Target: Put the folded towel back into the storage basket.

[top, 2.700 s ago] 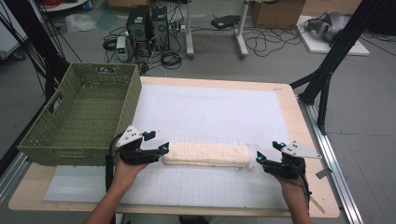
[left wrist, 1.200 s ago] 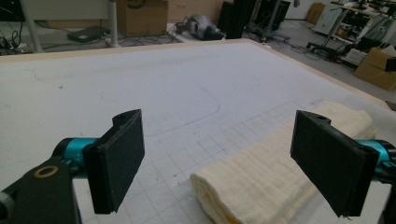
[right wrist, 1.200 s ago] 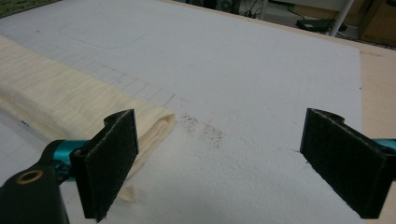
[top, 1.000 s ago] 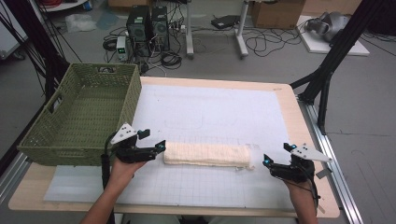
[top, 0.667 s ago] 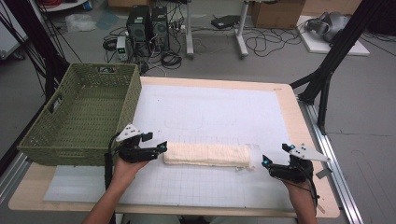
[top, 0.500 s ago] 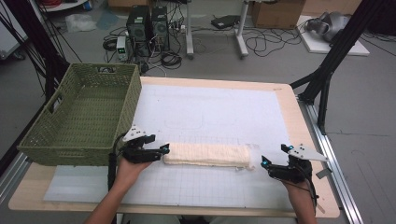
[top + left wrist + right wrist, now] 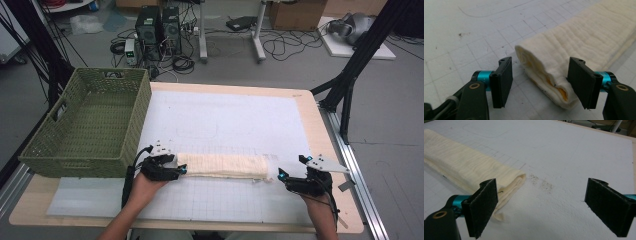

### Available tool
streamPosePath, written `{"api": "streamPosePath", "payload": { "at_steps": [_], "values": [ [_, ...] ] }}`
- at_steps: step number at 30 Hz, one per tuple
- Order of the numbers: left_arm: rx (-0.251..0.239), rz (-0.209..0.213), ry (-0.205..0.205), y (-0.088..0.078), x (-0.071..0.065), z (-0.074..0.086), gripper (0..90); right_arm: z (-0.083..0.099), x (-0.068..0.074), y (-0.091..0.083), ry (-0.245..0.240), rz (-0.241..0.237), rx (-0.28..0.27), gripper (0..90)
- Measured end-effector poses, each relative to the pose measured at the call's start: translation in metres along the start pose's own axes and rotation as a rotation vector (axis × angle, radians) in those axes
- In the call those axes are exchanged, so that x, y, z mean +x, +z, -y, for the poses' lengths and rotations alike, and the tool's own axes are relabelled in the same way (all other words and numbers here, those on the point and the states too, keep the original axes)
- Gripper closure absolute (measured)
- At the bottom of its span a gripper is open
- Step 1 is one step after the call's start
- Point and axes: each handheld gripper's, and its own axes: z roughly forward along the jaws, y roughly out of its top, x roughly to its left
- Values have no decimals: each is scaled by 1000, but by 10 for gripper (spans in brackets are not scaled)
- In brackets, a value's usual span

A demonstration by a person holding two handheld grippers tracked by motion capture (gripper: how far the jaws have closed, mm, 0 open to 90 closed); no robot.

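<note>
A cream towel (image 7: 222, 165), folded into a long thick strip, lies across the white gridded mat (image 7: 225, 120) near the front. My left gripper (image 7: 182, 170) sits low at its left end. In the left gripper view the towel's folded end (image 7: 574, 45) lies between the jaws of the left gripper (image 7: 540, 80). The jaws have just been closing; one pad (image 7: 581, 85) touches the cloth and the other (image 7: 502, 82) stands off it. My right gripper (image 7: 281, 175) rests just past the right end, open wide (image 7: 549, 205), with the towel's corner (image 7: 461, 162) beside one pad.
A green woven basket (image 7: 75, 167) stands at the left, partly on the mat, close behind my left hand. The wooden table's edge (image 7: 330, 130) runs along the right. Black frame legs, cables and computer boxes stand on the floor beyond.
My left gripper has dropped and slid right onto the towel's left end, its jaws narrowing. The right gripper, earlier at the towel's right end, backed off and has since stayed still.
</note>
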Motion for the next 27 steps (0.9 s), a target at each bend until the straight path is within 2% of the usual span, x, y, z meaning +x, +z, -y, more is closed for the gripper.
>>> {"api": "streamPosePath", "payload": {
  "at_steps": [3,5,10,13,16,21,24,27],
  "values": [
    [6,-1,40,0,-4,0,380,0,0,1,-4,-5,0,107],
    [5,11,73,0,-7,0,439,0,0,1,-2,-8,2,107],
    [5,34,63,-1,-8,0,520,0,1,3,-9,-14,11,107],
    [4,54,79,-1,-11,0,654,0,2,3,-12,-17,12,107],
    [-1,53,108,-1,-14,0,756,0,3,4,-12,-21,15,107],
    [-9,53,96,-2,-14,0,783,-1,5,7,0,-13,32,107],
    [-15,54,83,-3,-12,0,779,0,6,16,59,-15,56,106],
    [-26,52,71,-4,-10,0,778,-1,12,27,68,-30,83,106]
  ]
}}
